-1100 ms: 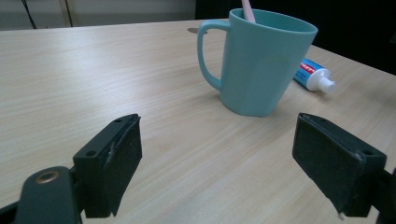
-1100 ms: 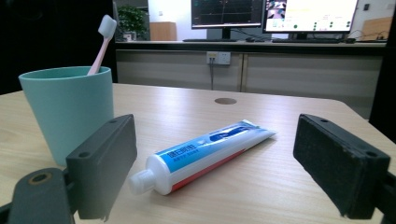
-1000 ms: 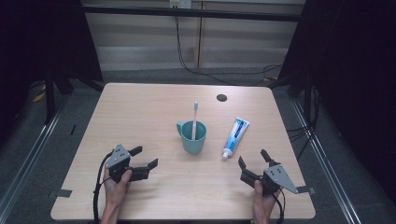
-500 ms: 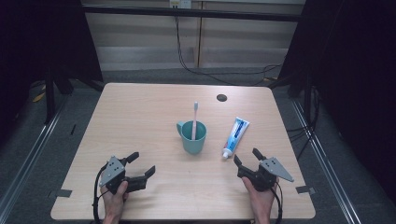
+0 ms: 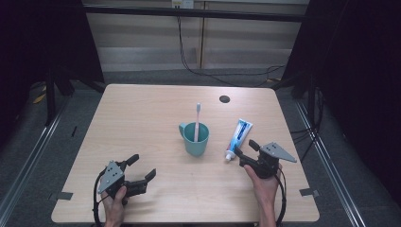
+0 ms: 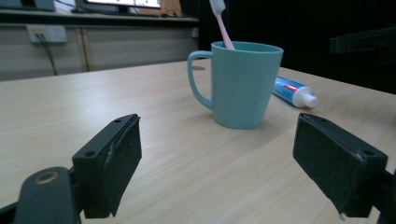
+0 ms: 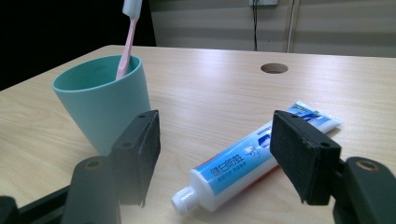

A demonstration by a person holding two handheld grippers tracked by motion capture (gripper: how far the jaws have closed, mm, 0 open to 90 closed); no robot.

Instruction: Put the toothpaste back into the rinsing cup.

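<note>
Toothbrush (image 5: 197, 120) stands in teal cup (image 5: 194, 139), toothpaste tube (image 5: 239, 137) beside; each hand-held gripper spread, empty.

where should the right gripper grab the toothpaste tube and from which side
Probably across the middle of the toothpaste tube, coming down from above with the open right gripper. The tube lies flat on the table, its cap end toward the person and its flat crimped end away. The teal cup stands apart to its left, so both long sides look free.
</note>
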